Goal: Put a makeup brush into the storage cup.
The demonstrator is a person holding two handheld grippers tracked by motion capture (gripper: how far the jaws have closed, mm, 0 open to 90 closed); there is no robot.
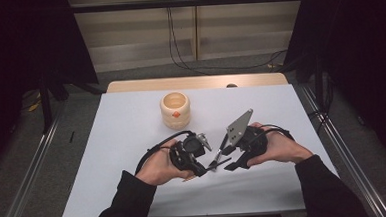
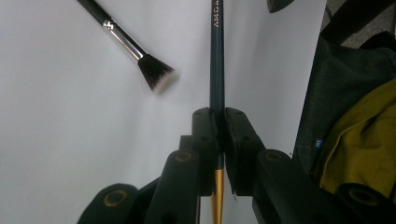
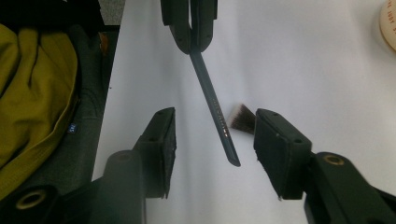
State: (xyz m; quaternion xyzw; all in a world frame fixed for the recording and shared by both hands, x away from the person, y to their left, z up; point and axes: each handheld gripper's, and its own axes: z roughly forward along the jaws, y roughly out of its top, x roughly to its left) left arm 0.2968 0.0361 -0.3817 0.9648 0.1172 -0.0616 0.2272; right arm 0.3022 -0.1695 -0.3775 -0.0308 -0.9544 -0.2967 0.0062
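White surface (image 1: 125, 182) in a dark room, wooden cup (image 1: 174, 109) at 12 o'clock, left claw (image 2: 218, 140) clamped on teal brush handle (image 2: 216, 70), right claw (image 3: 212, 149) wide open around its tip, second brush (image 2: 140, 58) lying beside.

white table (image 1: 125, 182), wood strip along far edge. 1 round wooden pot (image 1: 174, 109) stands near far edge, about centre. 1 black makeup brush (image 2: 135, 51) lies flat toward near edge, bristles pale-tipped

My left gripper (image 2: 219, 135): matt black plastic jaws. Brush handle (image 2: 216, 70): glossy dark teal, gold metal ferrule. Second brush (image 2: 140, 56): shiny silver metal ferrule, soft bristles. Cup (image 1: 174, 109): pale smooth wood. Table cover (image 1: 127, 142): matt white.
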